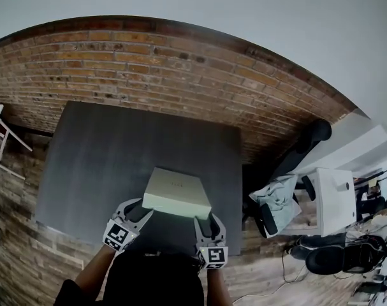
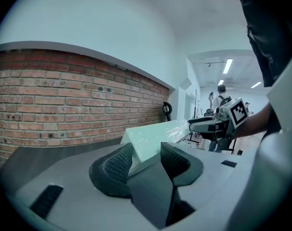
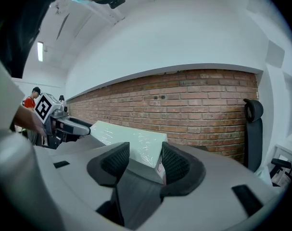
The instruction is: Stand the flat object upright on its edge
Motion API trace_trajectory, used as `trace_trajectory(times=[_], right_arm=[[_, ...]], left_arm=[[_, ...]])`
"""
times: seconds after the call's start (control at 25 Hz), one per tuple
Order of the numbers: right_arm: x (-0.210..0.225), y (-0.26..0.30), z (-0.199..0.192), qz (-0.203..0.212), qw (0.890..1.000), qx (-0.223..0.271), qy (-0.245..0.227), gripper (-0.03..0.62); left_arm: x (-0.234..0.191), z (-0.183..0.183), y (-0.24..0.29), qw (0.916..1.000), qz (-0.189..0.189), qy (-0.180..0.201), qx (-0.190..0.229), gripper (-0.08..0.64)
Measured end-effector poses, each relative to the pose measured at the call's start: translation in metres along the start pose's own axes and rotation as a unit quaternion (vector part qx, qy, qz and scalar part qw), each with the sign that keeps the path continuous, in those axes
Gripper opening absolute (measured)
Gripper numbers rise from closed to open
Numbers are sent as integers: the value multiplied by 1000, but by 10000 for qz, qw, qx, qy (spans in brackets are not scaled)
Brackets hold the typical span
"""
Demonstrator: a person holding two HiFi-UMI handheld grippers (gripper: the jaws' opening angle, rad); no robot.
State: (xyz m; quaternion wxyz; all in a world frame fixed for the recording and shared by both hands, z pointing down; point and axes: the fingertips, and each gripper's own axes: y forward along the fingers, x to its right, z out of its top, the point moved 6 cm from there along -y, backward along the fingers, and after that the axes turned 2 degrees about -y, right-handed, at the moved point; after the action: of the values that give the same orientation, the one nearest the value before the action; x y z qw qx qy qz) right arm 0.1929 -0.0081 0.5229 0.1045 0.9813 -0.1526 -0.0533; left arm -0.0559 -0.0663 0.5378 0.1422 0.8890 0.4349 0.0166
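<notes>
Head view, with the person standing at 6 o'clock. A dark grey worktop (image 1: 116,152) is set against a brick wall (image 1: 148,69) that runs along its 12 o'clock side. The flat white box (image 1: 175,190), wrapped in clear film, is over the 6 o'clock part of the worktop, near that edge. Its broad face is turned upward and its near long edge faces the person.

The left tool (image 1: 137,210) takes the box at its 7 o'clock corner. In the left gripper view that corner sits between the two ribbed pads, which are closed onto the thickness of the box. The right tool (image 1: 206,222) takes the 5 o'clock corner. In the right gripper view its pads likewise clamp the box's edge, and a small printed label shows beside the right-hand pad.

Each tool carries a marker cube (image 1: 118,234) at its rear, towards the person. Both gripper views show the box sloping, with the held corners raised. Whether its far edge rests on the worktop cannot be made out. A black chair (image 1: 308,142) stands off the worktop at 3 o'clock.
</notes>
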Motion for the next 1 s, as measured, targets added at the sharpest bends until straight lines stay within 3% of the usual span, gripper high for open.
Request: trace_trajectory(times=[0.44,1.0], right_arm=[[57,7,40,-308,9968,-93,735,190],[135,27,53,-230,9912,-777,1047,178]], left_arm=[[5,44,38,9971,-273,-630,-327,199],[17,80,105,9877,-201,-1165,-1027,195]])
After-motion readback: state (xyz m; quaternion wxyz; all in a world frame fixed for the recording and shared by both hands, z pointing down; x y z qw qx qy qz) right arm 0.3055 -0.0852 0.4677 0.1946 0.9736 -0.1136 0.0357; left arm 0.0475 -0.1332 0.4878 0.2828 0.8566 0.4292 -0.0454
